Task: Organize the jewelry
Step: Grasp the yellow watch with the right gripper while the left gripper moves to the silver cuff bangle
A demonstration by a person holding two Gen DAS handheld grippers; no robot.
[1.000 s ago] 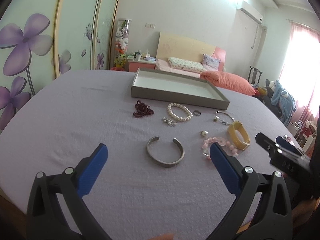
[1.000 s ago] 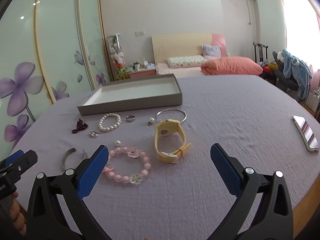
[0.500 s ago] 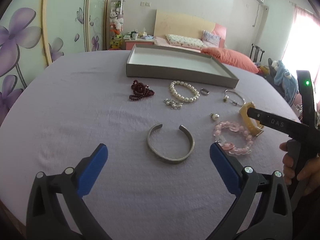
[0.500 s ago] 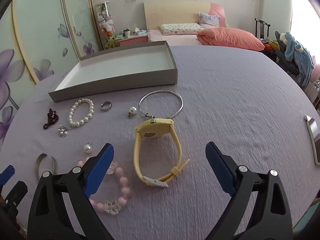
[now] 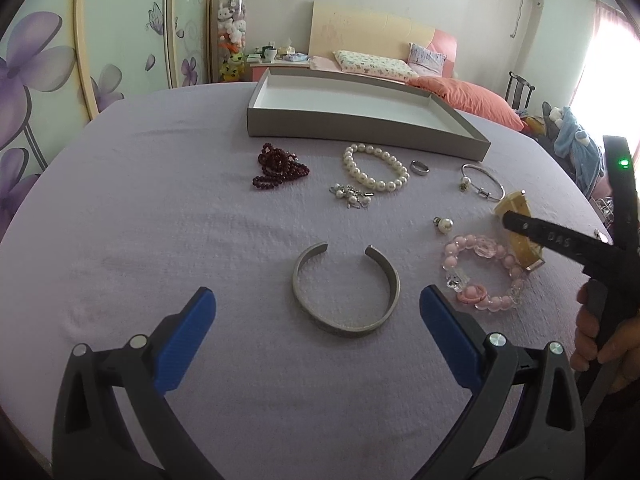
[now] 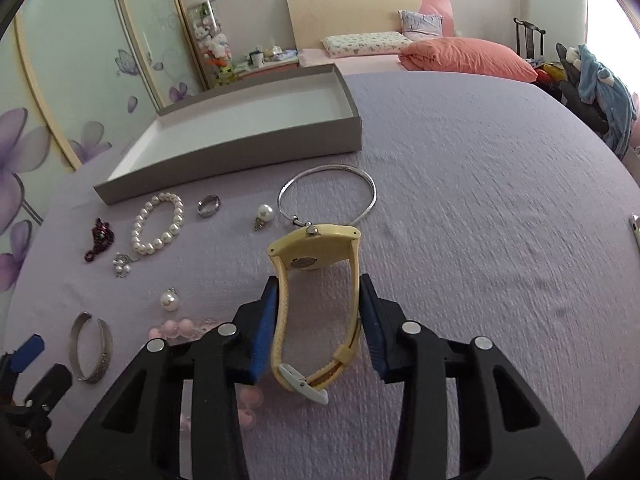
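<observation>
- My right gripper (image 6: pixel 318 316) has its blue pads pressed against both strap sides of the yellow watch (image 6: pixel 316 280), clamped on it; the watch sits on the lilac cloth (image 6: pixel 480 220) with its case toward the tray and its white buckle end trailing back between the fingers.
- Only the right wrist view shows this grasp. From the left wrist I see just a sliver of the watch (image 5: pixel 516 216) behind the right gripper's black frame, so contact cannot be judged there.
- The watch strap is pale yellow and ribbed, bowed into a tall loop; the case back has a round metal disc.
- My left gripper (image 5: pixel 316 332) is spread wide and holds nothing, hovering just short of the silver cuff bangle (image 5: pixel 346 288), which lies flat with its gap facing the tray.
- The left view shows the pink bead bracelet (image 5: pixel 484 276) whole; in the right view it is mostly hidden under my fingers.
- Just beyond the watch lies a thin wire bangle (image 6: pixel 328 194), seemingly touching the case, though I cannot be sure.
- Farther left lie a pearl bracelet (image 5: pixel 374 168), a ring (image 5: pixel 420 167), dark red beads (image 5: pixel 278 170) and loose pearl earrings (image 5: pixel 352 194).
- The grey tray (image 6: pixel 248 152) sits beyond all of it, and the cloth to the right of the watch is open.
</observation>
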